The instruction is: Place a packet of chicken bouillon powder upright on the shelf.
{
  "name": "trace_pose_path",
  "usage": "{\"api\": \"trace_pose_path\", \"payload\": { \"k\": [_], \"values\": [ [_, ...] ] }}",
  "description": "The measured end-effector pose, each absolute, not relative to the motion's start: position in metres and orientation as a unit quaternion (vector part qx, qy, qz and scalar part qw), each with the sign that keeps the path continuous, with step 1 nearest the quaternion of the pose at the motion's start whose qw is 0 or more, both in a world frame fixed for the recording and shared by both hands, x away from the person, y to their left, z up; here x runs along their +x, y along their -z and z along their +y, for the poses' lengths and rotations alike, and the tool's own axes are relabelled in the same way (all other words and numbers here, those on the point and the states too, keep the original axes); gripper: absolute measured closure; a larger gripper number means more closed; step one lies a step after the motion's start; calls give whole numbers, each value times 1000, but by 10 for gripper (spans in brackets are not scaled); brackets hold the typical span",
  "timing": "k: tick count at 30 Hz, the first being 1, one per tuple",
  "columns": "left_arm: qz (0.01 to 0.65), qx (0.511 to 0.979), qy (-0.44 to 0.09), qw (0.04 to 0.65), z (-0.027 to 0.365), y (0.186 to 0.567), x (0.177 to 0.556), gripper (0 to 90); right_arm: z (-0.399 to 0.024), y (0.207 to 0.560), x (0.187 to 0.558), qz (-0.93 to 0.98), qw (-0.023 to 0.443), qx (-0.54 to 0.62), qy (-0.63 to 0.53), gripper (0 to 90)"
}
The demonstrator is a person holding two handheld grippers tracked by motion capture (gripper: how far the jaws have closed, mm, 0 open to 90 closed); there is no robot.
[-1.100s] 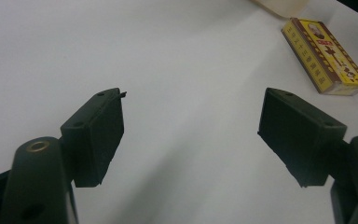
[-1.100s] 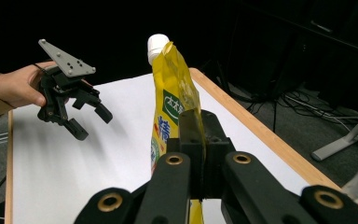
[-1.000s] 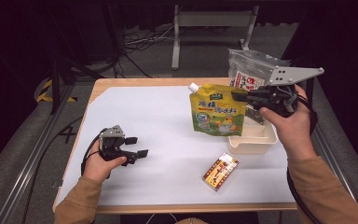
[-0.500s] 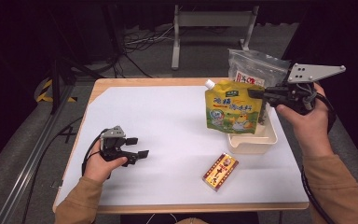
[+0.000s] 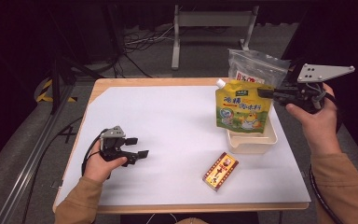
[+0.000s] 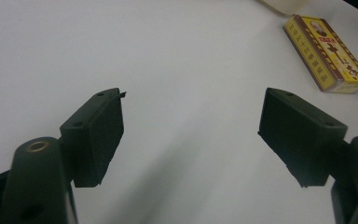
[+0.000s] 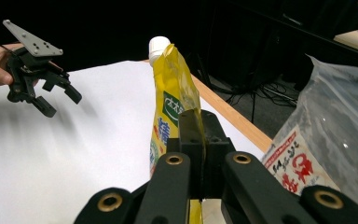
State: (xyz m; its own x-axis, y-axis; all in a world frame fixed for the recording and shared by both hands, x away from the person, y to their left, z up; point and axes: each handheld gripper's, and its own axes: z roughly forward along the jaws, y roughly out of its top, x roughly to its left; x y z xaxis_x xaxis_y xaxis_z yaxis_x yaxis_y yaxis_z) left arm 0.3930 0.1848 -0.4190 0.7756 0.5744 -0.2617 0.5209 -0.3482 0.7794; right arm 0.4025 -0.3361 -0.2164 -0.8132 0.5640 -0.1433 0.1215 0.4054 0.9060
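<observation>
yellow pouch (image 5: 244, 106) now above tub (image 5: 252, 142)

On the table (image 5: 168, 116) I count one yellow spouted pouch (image 5: 242, 108), one clear plastic bag (image 5: 256, 67) at the far right corner, one cream tray (image 5: 251, 140) by the right edge, and one small yellow-and-red box (image 5: 220, 171) near the front edge.

On the desk (image 5: 168, 121), a tray (image 5: 254, 140) sits near the right edge. A spouted pouch (image 5: 242, 105) hangs upright over the tray, held at its right edge by the right tool (image 5: 266, 92). Behind the pouch stands a clear bag (image 5: 256, 67), at the desk's far right corner. A small box (image 5: 220, 171) lies flat in front of the tray, nearer the person. The left tool (image 5: 137, 147) rests low at the desk's left side, well apart from the rest.
</observation>
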Motion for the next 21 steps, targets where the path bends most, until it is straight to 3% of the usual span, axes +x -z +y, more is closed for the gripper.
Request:
{"api": "trace_pose_path", "payload": {
  "k": [21],
  "values": [
    [334, 822, -27, 460, 183, 420, 393, 229, -361, 233, 409, 809, 226, 243, -485, 900]
  ]
}}
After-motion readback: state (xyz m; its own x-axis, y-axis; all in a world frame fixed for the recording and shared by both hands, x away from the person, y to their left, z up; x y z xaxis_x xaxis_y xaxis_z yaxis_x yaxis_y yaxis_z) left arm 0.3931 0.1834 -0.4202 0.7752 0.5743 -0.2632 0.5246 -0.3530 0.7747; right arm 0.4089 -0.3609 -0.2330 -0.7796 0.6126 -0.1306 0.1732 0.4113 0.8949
